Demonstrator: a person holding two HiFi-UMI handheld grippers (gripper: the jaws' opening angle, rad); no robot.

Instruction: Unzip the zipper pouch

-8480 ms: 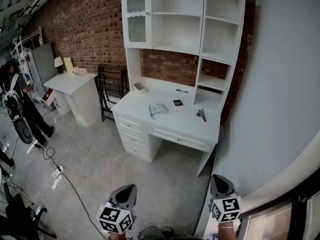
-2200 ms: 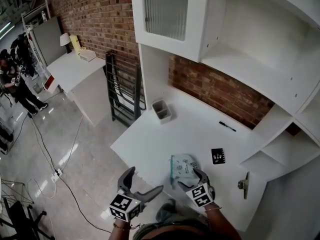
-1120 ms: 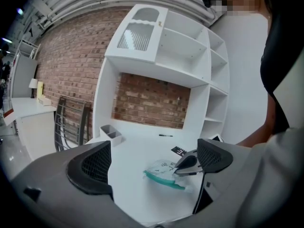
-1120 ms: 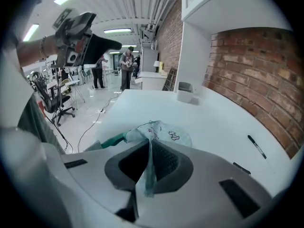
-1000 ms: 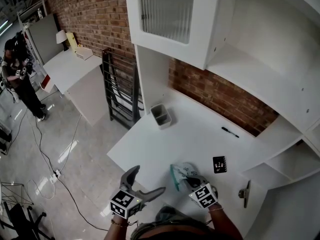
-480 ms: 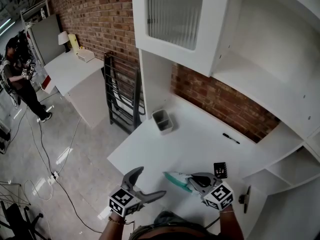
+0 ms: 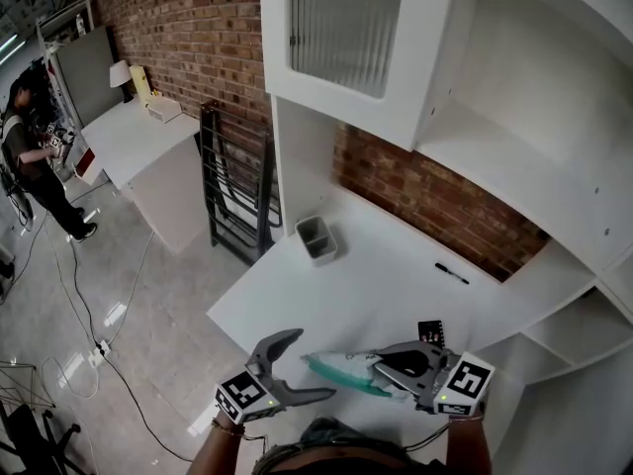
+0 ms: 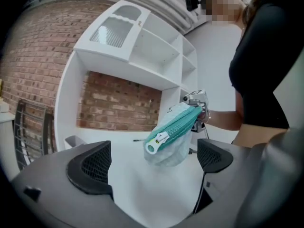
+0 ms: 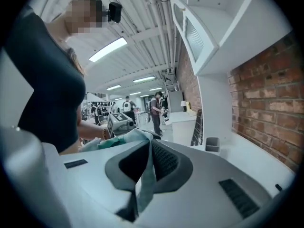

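Note:
The zipper pouch [image 7: 341, 374], pale fabric with a teal zipper, hangs in the air above the white desk [image 7: 326, 295]. My right gripper [image 7: 384, 370] is shut on one end of it; in the right gripper view the fabric [image 9: 144, 172] is pinched between the closed jaws. The pouch's free end with its white zipper pull [image 8: 156, 141] points at my left gripper [image 7: 307, 366]. That left gripper [image 8: 152, 156] is open, and the pouch [image 8: 173, 132] floats just beyond its jaws without touching them. The zipper looks closed.
On the desk sit a small grey bin [image 7: 316, 237], a black pen [image 7: 452, 274] and a black card [image 7: 431, 332]. White hutch shelves [image 7: 465, 117] rise over the desk against a brick wall. A black rack [image 7: 232, 186], a second desk [image 7: 138, 137] and a person [image 7: 30, 166] are at the left.
The right gripper has lifted the pouch off the desk and swung it level, its free end toward the left gripper. The left gripper has stayed open and shifted slightly right.

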